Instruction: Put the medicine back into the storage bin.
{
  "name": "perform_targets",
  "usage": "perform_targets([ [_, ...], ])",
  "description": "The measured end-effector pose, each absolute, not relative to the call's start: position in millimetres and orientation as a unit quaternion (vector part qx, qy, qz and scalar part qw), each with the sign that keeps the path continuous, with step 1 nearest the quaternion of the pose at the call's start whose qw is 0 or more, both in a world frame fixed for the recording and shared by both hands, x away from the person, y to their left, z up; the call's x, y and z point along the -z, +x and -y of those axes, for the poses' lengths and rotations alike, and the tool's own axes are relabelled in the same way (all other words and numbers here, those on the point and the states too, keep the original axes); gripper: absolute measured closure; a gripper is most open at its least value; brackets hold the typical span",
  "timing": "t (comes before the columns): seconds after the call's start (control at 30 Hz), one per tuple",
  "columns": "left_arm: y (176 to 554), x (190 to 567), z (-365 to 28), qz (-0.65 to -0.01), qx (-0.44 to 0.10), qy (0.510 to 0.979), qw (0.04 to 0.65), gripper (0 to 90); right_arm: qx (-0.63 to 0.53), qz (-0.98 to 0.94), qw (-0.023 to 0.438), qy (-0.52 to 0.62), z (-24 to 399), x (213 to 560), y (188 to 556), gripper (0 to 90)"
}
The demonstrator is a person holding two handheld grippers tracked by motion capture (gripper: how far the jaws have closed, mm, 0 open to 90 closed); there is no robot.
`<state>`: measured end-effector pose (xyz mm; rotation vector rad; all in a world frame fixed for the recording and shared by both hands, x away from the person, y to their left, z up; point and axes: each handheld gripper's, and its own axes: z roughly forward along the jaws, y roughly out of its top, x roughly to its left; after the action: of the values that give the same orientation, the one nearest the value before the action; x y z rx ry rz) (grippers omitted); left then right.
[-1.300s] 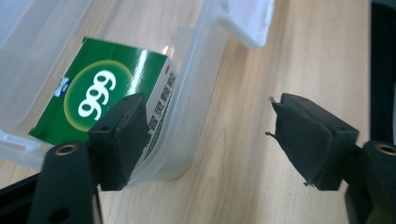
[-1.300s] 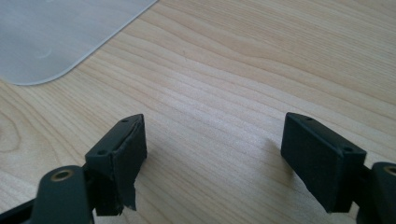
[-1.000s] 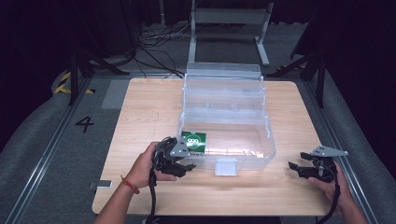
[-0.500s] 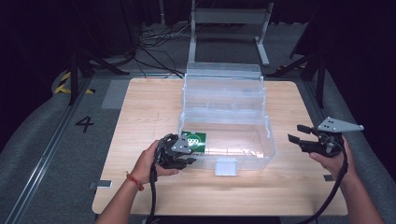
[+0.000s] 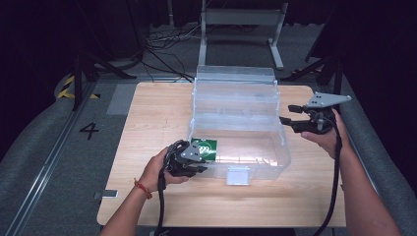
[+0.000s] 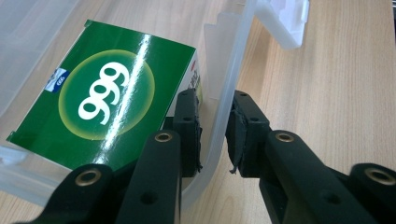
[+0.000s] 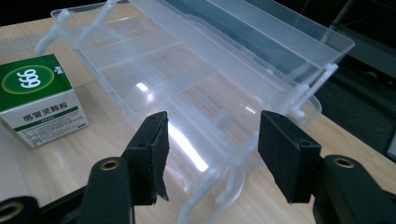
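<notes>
Black two-jaw grippers (image 5: 194, 164) with brass-ringed screw holes, trailing black cables; red wristband (image 5: 142, 188) on left wrist.

Box (image 6: 105, 100): glossy green top, pale yellow-green circle, white "999", small blue-white oval logo; in right gripper view white side with dark print and green stripe.
Bin (image 5: 275, 147): clear, colourless plastic; latch (image 5: 238, 176) milky white.
Counter (image 5: 157, 113): light wood grain.
Left hand-held gripper (image 6: 215, 135): black, brass-coloured rivets.
Right hand-held gripper (image 7: 210, 149): black, grey plate on top.
Wristband (image 5: 143, 188): red.
</notes>
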<state>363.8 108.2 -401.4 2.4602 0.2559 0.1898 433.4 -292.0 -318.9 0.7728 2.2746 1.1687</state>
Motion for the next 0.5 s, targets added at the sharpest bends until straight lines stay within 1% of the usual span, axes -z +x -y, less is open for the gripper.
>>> perform_targets([
  [0.13, 364, 402, -107, -0.100, -0.065, 0.937, 0.328, 77.7, -0.411, -0.841, 0.230, 0.267, 275, 311, 448, 46.4],
  [0.3, 368, 401, -106, -0.091, -0.050, 0.940, 0.326, 79.9, -0.395, -0.853, 0.229, 0.252, 256, 303, 466, 46.5],
  [0.5, 370, 400, -107, -0.087, -0.044, 0.942, 0.322, 80.8, -0.360, -0.872, 0.228, 0.242, 239, 303, 488, 47.7],
])
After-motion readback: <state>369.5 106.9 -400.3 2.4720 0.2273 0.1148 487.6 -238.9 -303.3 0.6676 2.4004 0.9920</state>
